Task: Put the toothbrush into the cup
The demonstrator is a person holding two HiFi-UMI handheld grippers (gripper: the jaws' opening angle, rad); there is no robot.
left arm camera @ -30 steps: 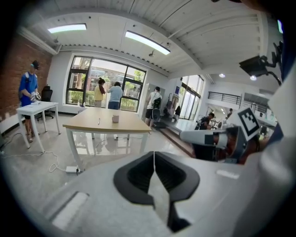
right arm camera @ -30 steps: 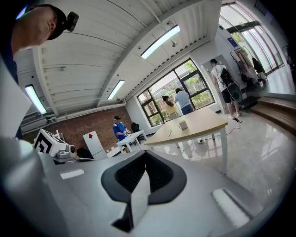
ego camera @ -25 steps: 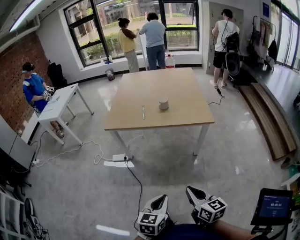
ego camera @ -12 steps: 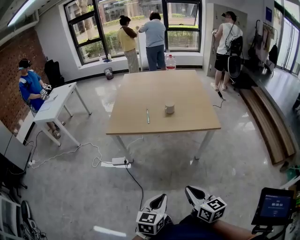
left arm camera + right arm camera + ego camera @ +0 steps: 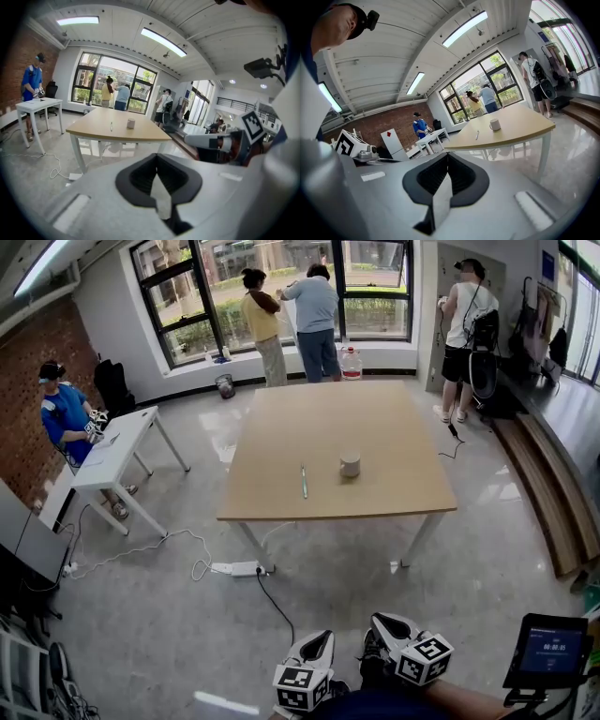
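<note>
A slim toothbrush (image 5: 304,481) lies flat on the wooden table (image 5: 337,418), a little left of a small pale cup (image 5: 350,465) that stands upright. Both are far ahead of me across the floor. My left gripper (image 5: 323,638) and right gripper (image 5: 380,622) sit side by side at the bottom of the head view, both shut with nothing held. The left gripper view has the toothbrush (image 5: 111,126) and cup (image 5: 131,123) beyond its closed jaws. In the right gripper view the toothbrush (image 5: 477,135) and cup (image 5: 494,124) also lie far off.
A power strip (image 5: 236,569) with cables lies on the floor before the table. A white side table (image 5: 117,456) with a person in blue stands at left. Three people stand by the windows. A wooden bench (image 5: 548,493) runs along the right. A tablet (image 5: 548,652) is at lower right.
The table, toothbrush and cup have drifted lower and rightward in the head view and look slightly nearer. Both grippers keep their place at the bottom edge, still shut.
</note>
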